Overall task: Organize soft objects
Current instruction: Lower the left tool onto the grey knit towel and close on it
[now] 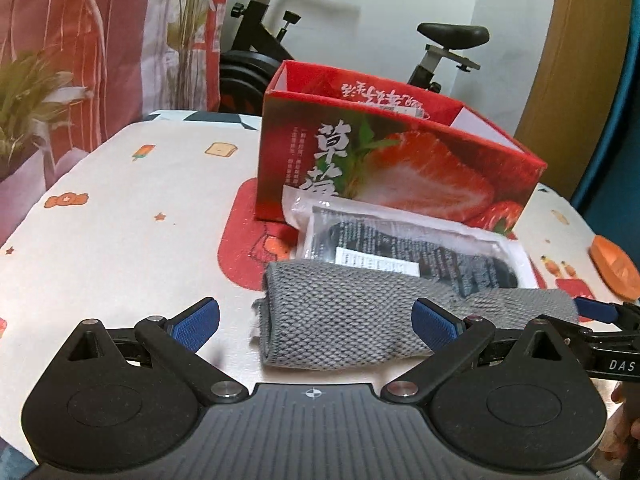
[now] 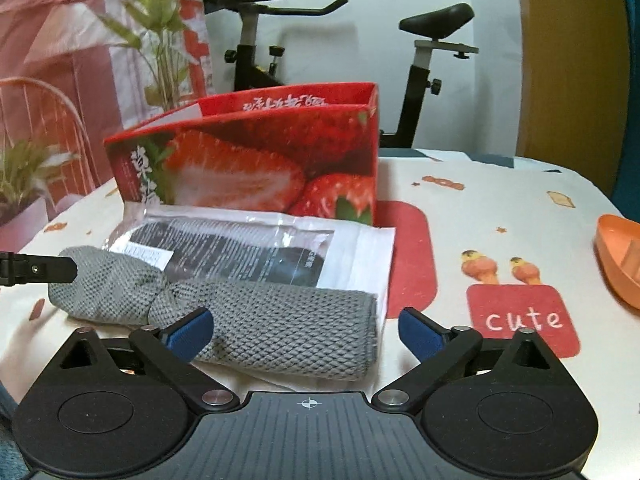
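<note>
Before one strawberry box (image 1: 396, 168) lie one grey cloth (image 1: 352, 320), one packet (image 1: 408, 240).

Rolled cloth (image 1: 340, 328) nearest, packet (image 1: 404, 248) behind it, box (image 1: 396, 152) behind packet; dish (image 2: 620, 260) far right

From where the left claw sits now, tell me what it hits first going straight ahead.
The left claw, open, would most likely meet the grey cloth first; it lies between the fingers already. Behind it come the packet and the box. Depth is hard to judge.
</note>
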Demonstrator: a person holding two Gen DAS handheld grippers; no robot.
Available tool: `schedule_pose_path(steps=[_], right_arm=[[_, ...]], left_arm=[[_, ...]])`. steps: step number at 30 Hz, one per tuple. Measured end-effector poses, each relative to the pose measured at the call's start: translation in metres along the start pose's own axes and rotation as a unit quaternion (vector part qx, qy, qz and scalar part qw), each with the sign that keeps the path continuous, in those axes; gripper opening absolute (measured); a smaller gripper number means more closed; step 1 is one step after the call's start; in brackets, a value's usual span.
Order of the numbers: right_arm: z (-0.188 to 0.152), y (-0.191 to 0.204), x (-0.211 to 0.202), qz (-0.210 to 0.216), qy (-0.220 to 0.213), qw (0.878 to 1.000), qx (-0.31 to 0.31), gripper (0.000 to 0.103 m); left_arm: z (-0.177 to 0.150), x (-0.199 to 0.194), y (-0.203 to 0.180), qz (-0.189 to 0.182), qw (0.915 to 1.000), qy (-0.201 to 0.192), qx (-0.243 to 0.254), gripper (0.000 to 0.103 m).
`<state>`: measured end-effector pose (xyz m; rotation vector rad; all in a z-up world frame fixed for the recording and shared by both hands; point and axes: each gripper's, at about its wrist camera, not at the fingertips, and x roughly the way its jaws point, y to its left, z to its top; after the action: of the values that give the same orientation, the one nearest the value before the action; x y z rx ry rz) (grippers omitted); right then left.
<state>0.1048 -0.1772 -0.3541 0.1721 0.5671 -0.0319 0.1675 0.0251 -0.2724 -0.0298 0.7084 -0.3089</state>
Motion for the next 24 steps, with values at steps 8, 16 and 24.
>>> schedule_pose_path(steps=[8,16,24], right_arm=[[-0.004,-0.009,0.013,0.011,0.012,1.0,0.018,0.077],[-0.005,-0.008,0.016,0.013,0.005,1.0,0.008,0.067],[-0.005,-0.005,0.016,0.027,0.002,1.0,-0.004,0.051]], left_arm=[[-0.003,0.003,0.004,0.003,0.9999,-0.007,-0.008,0.103],[-0.006,0.008,0.009,-0.027,0.9992,-0.01,-0.027,0.09],[-0.009,0.013,0.005,-0.04,0.999,0.0,-0.017,0.076]])
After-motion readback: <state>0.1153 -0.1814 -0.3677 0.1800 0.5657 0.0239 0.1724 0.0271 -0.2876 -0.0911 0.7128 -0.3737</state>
